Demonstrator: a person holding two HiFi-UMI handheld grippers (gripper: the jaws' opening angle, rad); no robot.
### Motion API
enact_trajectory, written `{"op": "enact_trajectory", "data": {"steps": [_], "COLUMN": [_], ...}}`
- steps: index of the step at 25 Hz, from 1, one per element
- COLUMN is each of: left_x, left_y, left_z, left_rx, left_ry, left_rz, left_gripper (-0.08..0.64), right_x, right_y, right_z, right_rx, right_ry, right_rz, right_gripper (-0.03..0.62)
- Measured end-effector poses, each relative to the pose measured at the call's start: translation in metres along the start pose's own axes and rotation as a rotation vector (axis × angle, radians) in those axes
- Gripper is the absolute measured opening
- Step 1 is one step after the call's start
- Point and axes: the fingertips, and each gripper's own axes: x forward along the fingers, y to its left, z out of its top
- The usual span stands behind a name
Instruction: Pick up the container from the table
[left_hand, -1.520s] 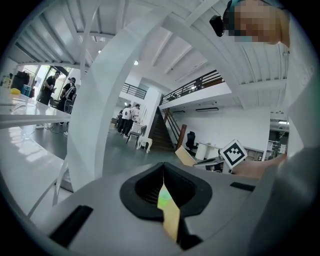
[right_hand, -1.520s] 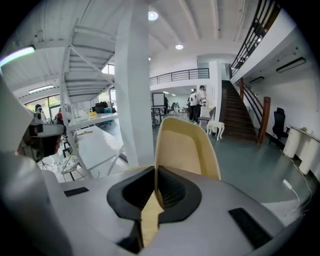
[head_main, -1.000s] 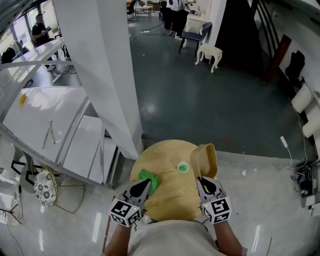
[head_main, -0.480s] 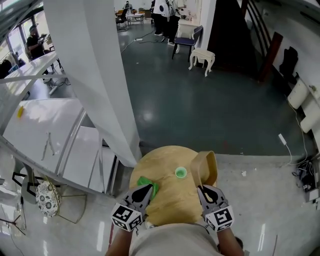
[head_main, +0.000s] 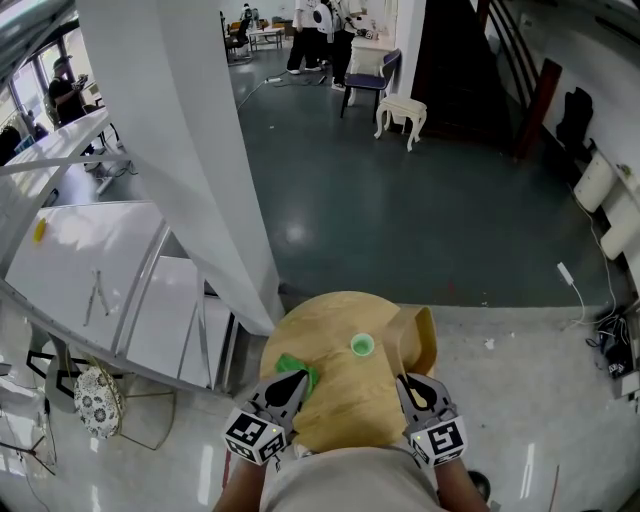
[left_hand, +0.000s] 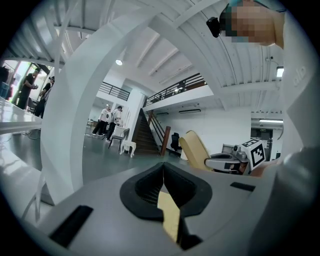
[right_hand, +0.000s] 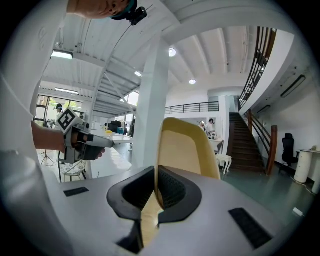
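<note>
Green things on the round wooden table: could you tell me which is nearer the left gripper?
The crumpled green piece at the left edge of the table, beside the left gripper; the small round green cup sits centrally.

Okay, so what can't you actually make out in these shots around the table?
Head view: the green cup is too small to tell whether it holds anything. It is absent from both gripper views.
Head view: the green item is partly covered by the left gripper, so what it is stays unclear.
Head view: the near edge of the round wooden table is hidden by the person's torso.
</note>
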Motion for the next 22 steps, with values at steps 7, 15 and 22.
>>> {"op": "enact_trajectory", "data": {"steps": [7,15,22], "left_x": [-0.0046,-0.0060,-0.0064], "left_y": [0.0033,0.0031,0.0024], "left_z": [-0.0012,-0.0043,-0.0046], "left_rx": [-0.006,-0.012,-0.015], "left_ry": [-0.002,0.000,0.003], "left_rz": [0.010,0.014,0.019], "left_gripper": [0.017,0.017,0.017], "right_x": [0.0027,0.0078,0.0067], "right_y": [0.0017,0.0065,0.0050], "right_z": [-0.0064,-0.0075,-0.0095], "right_rx": [0.034,0.042,0.037], "right_ry": [0.011,0.012,0.020], "right_rz": [-0.011,0.003,-0.002], "right_gripper": [0.043,0.043,0.041]}}
